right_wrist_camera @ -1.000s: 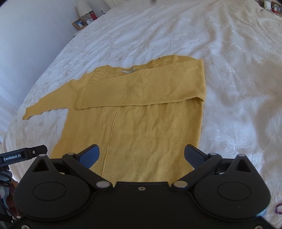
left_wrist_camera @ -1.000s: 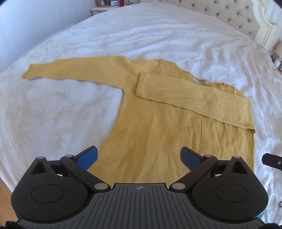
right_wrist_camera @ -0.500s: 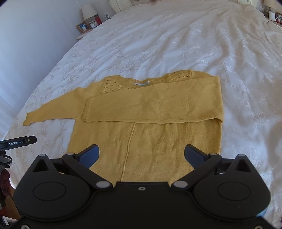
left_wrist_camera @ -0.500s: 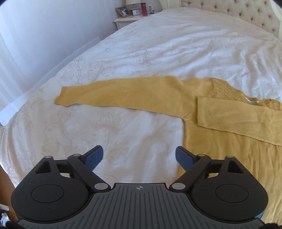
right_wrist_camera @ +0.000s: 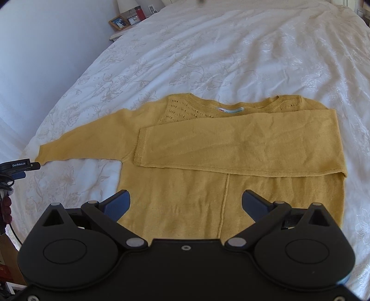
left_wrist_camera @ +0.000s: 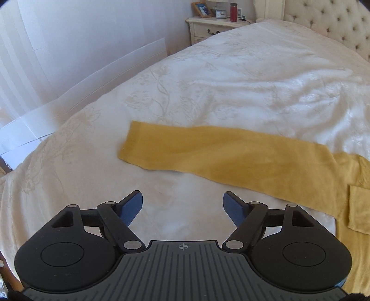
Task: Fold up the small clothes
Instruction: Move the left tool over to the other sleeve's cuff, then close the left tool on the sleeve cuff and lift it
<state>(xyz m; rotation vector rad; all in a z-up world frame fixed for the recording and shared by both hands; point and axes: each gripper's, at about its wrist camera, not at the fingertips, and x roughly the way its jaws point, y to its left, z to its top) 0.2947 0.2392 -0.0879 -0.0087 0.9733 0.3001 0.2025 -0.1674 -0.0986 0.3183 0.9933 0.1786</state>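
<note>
Yellow sweater (right_wrist_camera: 222,166) lies flat on the white bedspread (right_wrist_camera: 208,58), neckline toward the headboard (left_wrist_camera: 328,25). One sleeve is folded across the chest (right_wrist_camera: 266,145), its cuff ending near the opposite shoulder. The other sleeve (left_wrist_camera: 222,152) lies extended straight out over the bedspread, cuff well away from the body.

Left gripper (left_wrist_camera: 182,203): held above the bed, tilted downward, aimed at bare bedspread just short of the extended sleeve. Jaws spread wide, nothing between them; blue pads (left_wrist_camera: 131,208) clear of the fabric. In the right wrist view its tip (right_wrist_camera: 20,165) appears at the left edge, just beside the sleeve cuff; contact cannot be judged.

Right gripper (right_wrist_camera: 185,203): held over the lower half of the sweater body, looking down and forward along the centre seam. Jaws wide apart, holding nothing. Whether the pads touch the knit cannot be judged.

Nightstand (left_wrist_camera: 215,25) stands beside the headboard, with a picture frame (left_wrist_camera: 203,9) and a red bottle (left_wrist_camera: 233,11) on it.
</note>
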